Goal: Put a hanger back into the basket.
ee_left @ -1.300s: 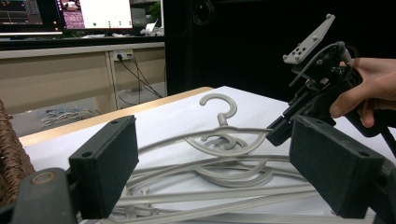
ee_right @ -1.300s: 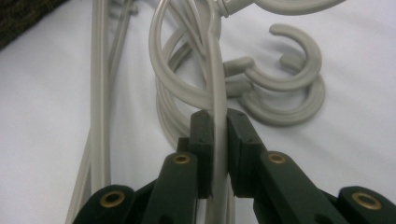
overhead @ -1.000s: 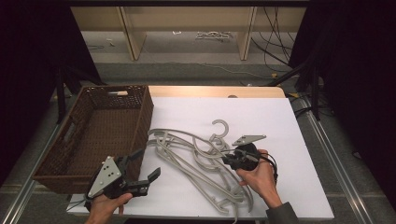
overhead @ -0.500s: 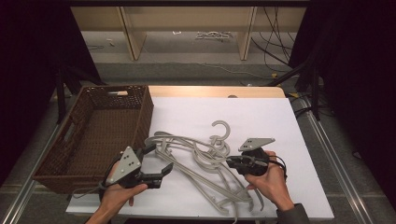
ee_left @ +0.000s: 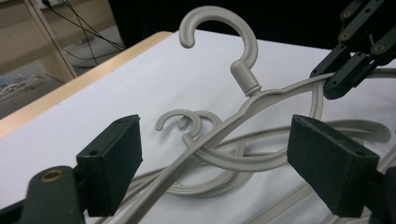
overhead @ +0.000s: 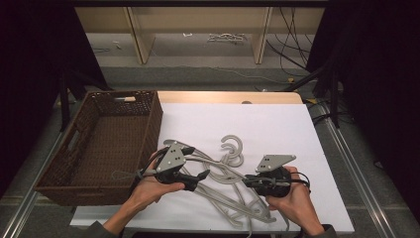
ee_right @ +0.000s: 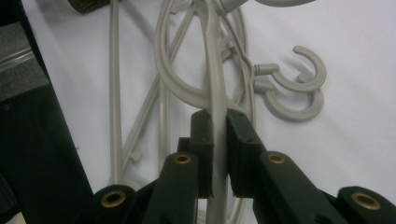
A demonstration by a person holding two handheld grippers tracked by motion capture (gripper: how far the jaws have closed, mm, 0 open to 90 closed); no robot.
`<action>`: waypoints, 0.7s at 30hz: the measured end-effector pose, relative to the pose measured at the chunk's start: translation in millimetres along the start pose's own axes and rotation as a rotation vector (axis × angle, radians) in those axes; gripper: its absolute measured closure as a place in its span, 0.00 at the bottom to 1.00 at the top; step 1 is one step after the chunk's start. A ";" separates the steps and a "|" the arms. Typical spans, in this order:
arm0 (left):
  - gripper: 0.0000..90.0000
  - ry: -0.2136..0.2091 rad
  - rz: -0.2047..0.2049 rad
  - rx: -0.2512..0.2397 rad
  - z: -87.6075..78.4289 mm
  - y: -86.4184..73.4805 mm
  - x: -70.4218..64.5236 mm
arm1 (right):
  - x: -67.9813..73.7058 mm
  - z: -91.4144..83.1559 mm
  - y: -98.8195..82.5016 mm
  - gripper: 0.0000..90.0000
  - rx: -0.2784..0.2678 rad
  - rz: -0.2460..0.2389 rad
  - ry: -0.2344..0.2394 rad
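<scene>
The right gripper (ee_right: 215,135) is clamped on one arm of a grey hanger (ee_left: 261,95), lifting it off the hanger pile (overhead: 225,181) at the mat's (overhead: 277,124) six o'clock. The left gripper (ee_left: 229,163) has its jaws wide apart, with that hanger's other arm running between them, untouched. A basket (overhead: 79,163) sits at nine o'clock.

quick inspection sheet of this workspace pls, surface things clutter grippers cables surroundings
surface: white table top, wooden strip along its far edge
job's things: grey hangers tangled in a pile; top hanger lifted; brown basket at left
clutter: nothing seen
grippers: right gripper shut on the top hanger's arm; left gripper open, that arm between its jaws, untouched
cables: loose cables on the floor behind
surroundings: wooden shelf legs, dark curtains at the sides
</scene>
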State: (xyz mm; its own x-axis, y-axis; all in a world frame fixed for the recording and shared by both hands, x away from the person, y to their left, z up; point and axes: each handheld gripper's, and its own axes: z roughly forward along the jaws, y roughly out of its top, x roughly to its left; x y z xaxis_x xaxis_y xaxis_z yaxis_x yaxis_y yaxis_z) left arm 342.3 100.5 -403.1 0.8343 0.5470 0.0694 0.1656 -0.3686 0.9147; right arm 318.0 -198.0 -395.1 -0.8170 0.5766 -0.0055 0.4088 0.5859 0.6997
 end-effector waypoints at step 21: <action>0.65 -0.178 0.184 0.279 30.5 6.0 -2.6 | 12.3 -0.3 4.2 0.92 0.028 -0.107 0.044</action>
State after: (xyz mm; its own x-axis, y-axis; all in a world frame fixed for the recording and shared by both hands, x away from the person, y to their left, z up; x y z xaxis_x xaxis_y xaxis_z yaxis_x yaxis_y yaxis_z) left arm 357.2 73.9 -410.0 0.9378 0.3220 0.1296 0.1207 -0.6527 0.7479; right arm 309.5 -188.6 -392.0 -0.8735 0.4846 -0.0474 0.3287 0.6587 0.6768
